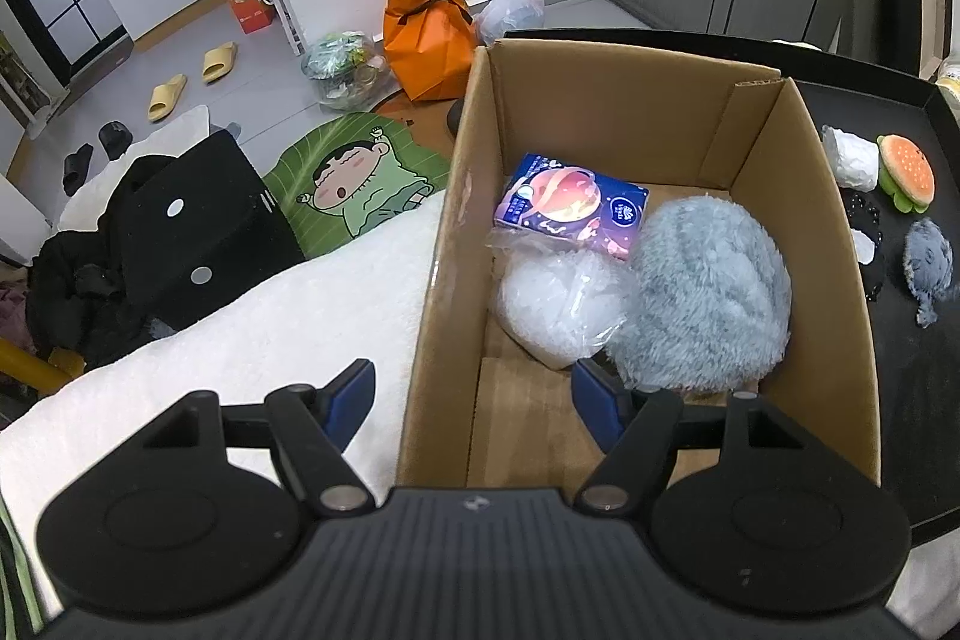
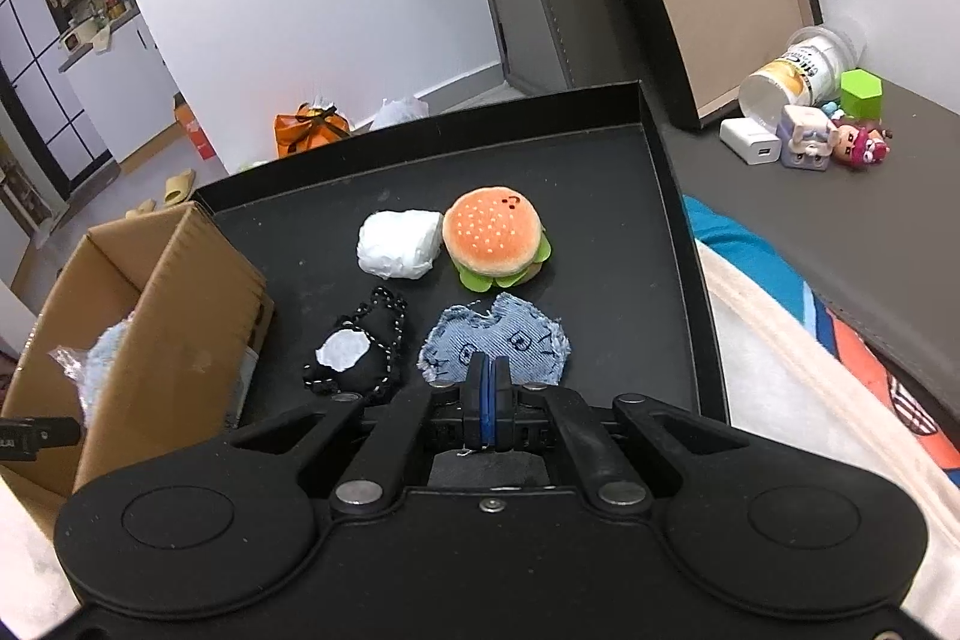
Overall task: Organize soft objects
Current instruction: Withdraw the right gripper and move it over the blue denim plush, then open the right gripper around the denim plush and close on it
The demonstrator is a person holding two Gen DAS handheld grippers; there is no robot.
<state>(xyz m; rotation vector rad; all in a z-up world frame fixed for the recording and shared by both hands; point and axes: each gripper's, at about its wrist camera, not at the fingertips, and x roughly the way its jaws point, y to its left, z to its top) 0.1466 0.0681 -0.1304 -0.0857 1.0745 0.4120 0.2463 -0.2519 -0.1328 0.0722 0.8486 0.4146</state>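
In the left wrist view the left hand-held gripper (image 1: 471,394) stood wide with nothing between its blue pads, one finger outside the box (image 1: 840,316) and the other inside it, straddling the near left wall; within the box lay a tissue pack (image 1: 570,203) at the back, a clear bag (image 1: 558,307) of white stuff in front of it, and a grey fluffy plush (image 1: 705,292) touching the bag on its right; all three looked light and yielding, and the bag's film looked slippery.

In the right wrist view the black tray (image 2: 600,148) carried four more soft things just right of the box (image 2: 174,316); a white wad (image 2: 397,244) at the back, a burger plush (image 2: 495,238) touching it on the right, a black pouch (image 2: 357,355) in front left, and a denim patch (image 2: 498,340) in front right; the right hand-held gripper (image 2: 487,388) was shut, its pads pressed flat together at the patch's near edge; whether a fold of cloth was caught between them could not be told, as the pads hid that edge.

The patch looked thin, limp and nearly weightless, with frayed edges; a pinch on an edge or a bunched fold would probably hold it, though it would dangle and could slip from a shallow bite; the burger seemed squashy and best taken across its middle.
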